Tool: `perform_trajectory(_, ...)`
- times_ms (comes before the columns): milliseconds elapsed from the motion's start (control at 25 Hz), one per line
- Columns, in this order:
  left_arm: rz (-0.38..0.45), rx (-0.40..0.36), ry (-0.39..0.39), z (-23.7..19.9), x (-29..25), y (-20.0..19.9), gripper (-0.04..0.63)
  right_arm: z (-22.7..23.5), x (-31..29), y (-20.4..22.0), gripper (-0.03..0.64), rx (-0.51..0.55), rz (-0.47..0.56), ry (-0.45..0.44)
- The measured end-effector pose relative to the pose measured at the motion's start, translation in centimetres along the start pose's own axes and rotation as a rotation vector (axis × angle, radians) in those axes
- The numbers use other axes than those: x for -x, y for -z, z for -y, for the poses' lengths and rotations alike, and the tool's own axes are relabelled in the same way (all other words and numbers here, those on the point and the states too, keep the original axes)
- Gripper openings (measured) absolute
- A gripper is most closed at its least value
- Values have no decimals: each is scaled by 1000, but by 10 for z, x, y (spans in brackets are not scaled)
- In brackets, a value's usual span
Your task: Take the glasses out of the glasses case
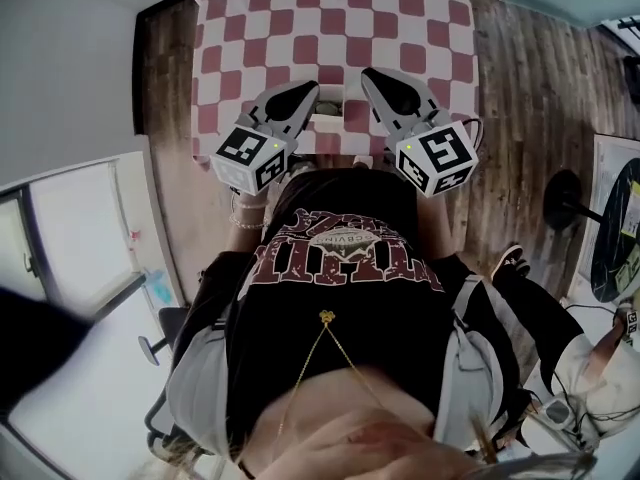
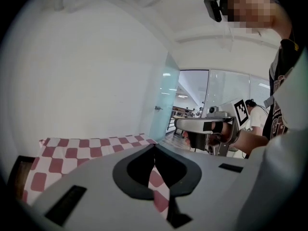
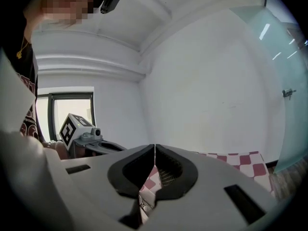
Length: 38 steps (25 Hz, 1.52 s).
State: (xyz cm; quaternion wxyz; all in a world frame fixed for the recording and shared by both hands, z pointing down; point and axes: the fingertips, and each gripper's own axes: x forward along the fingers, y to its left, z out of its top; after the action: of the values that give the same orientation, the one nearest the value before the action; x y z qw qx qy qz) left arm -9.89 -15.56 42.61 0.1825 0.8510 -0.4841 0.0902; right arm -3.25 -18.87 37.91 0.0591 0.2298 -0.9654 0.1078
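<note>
I hold both grippers at the near edge of the checked tablecloth (image 1: 330, 18). The left gripper (image 1: 310, 90) and right gripper (image 1: 368, 73) are each clenched, tips together, grasping nothing. Between them lies a pale object (image 1: 329, 118), probably the glasses case, mostly hidden. Glasses are likely light and fragile; I'd grip the frame, not the lenses.
</note>
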Motion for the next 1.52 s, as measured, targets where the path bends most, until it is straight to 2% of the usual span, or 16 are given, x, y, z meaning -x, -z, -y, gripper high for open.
perform_trajectory(280,-140,-110,89,-18,-11,26,8,4,-9,6,21,-36,0,99)
perform_trajectory(440,-182,-107,150,-26,-15,37,8,3,-13,10,21,-47,-14,148)
perform_trajectory(800,-260,-129,227,-38,-24,69,8,-1,-18,23,21,-59,-57,209)
perform_trajectory(1200,-379,-131,257,-44,-30,109,8,0,-9,28,21,-68,-67,259)
perform_trajectory(1520,-471,-104,276,-49,-37,145,8,4,4,36,21,-85,-72,298)
